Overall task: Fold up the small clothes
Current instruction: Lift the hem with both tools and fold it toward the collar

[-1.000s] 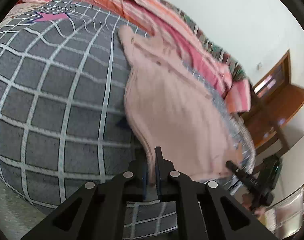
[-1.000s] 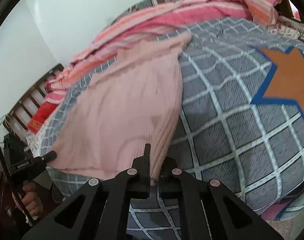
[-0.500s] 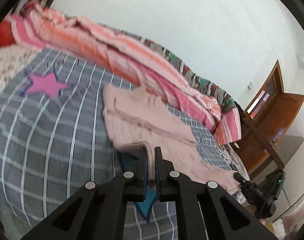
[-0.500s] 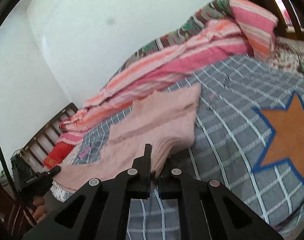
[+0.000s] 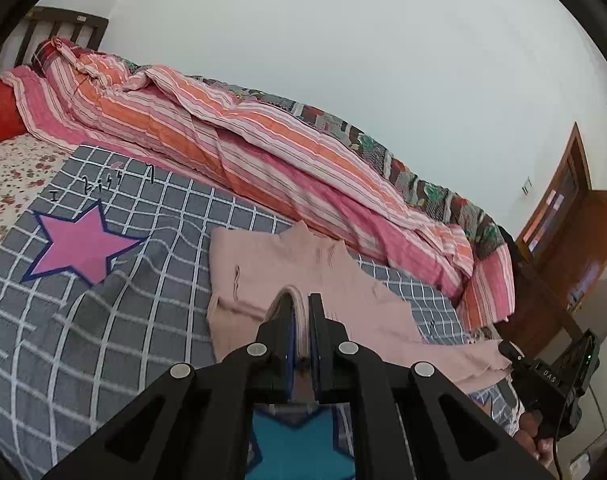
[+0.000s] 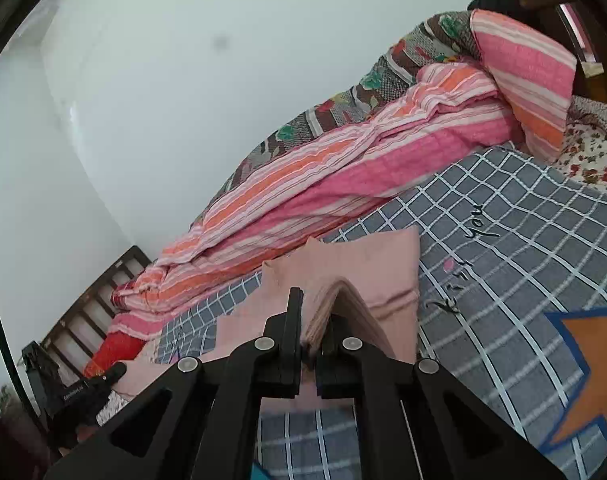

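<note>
A small pale pink knit garment (image 5: 263, 272) lies on the grey checked bedspread (image 5: 103, 320), its collar toward the wall. My left gripper (image 5: 301, 312) is shut on the garment's near hem and holds it lifted and carried over the body. My right gripper (image 6: 315, 312) is shut on the other end of the same hem (image 6: 335, 300), which bunches between its fingers. The garment (image 6: 367, 264) doubles over itself. Each view shows the other gripper at its edge: the right one in the left wrist view (image 5: 543, 380), the left one in the right wrist view (image 6: 83, 396).
A pink and orange striped quilt (image 5: 243, 136) is heaped along the wall behind the garment. A striped pillow (image 6: 531, 72) lies at the bed's end. A pink star (image 5: 75, 244) and an orange star (image 6: 595, 360) mark the bedspread. A wooden door (image 5: 563, 240) stands beyond.
Both grippers have lifted the hem off the near edge and carried it forward toward the collar. The garment went from lying flat and long to doubled over.
</note>
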Demonstrator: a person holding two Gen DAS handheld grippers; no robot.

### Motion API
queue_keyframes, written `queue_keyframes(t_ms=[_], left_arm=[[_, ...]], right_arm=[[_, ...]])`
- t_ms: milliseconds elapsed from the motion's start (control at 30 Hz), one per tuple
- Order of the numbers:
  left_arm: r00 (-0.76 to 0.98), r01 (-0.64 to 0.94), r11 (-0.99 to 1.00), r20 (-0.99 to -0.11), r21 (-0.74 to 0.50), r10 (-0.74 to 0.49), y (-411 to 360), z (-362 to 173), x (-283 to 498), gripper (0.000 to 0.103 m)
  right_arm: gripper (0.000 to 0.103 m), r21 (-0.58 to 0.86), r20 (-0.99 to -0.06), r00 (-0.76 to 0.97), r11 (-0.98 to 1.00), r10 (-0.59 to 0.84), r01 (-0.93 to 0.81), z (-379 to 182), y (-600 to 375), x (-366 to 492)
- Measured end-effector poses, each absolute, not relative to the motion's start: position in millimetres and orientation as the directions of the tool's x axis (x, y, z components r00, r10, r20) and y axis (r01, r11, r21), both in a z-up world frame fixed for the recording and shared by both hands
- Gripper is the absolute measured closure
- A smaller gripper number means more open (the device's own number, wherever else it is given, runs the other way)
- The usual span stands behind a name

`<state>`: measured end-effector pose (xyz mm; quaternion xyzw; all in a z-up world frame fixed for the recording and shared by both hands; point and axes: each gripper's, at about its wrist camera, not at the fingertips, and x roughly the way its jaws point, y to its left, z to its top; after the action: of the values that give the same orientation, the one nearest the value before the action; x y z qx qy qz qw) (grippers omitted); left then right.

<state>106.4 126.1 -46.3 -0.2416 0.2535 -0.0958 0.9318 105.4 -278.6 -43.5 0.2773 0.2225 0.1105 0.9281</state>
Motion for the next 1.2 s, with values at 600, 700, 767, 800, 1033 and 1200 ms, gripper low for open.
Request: queue_keyframes(t_ms=[600, 700, 767, 800, 1033, 1200], left_arm=[[0.805, -0.061, 0.842, -0.525, -0.537, -0.276, 130, -92, 246, 0.096], [0.796, -0.074, 0.839, -0.539, -0.539, -0.276, 128, -98, 266, 0.096], [0.793, -0.084, 0.837, -0.545, -0.540, -0.272, 128, -101, 281, 0.096], [0.791, -0.089, 0.836, -0.548, -0.541, -0.270, 128, -103, 287, 0.096], [0.766, -0.137, 0.819, -0.583, -0.557, -0.269, 129, -120, 330, 0.096], [0.756, -0.156, 0.822, -0.601, -0.548, -0.258, 127, -129, 349, 0.096]], right_arm=[[0.098, 0.488, -0.493, 0.818, 0.873, 0.296, -0.022, -72, -269, 236], [0.098, 0.482, -0.510, 0.809, 0.876, 0.292, -0.013, -77, -269, 255], [0.098, 0.480, -0.520, 0.804, 0.877, 0.290, -0.006, -81, -269, 268], [0.098, 0.479, -0.524, 0.801, 0.878, 0.289, -0.003, -83, -268, 274], [0.098, 0.476, -0.562, 0.778, 0.879, 0.280, 0.027, -101, -268, 314], [0.097, 0.496, -0.583, 0.756, 0.868, 0.297, 0.041, -116, -268, 338]])
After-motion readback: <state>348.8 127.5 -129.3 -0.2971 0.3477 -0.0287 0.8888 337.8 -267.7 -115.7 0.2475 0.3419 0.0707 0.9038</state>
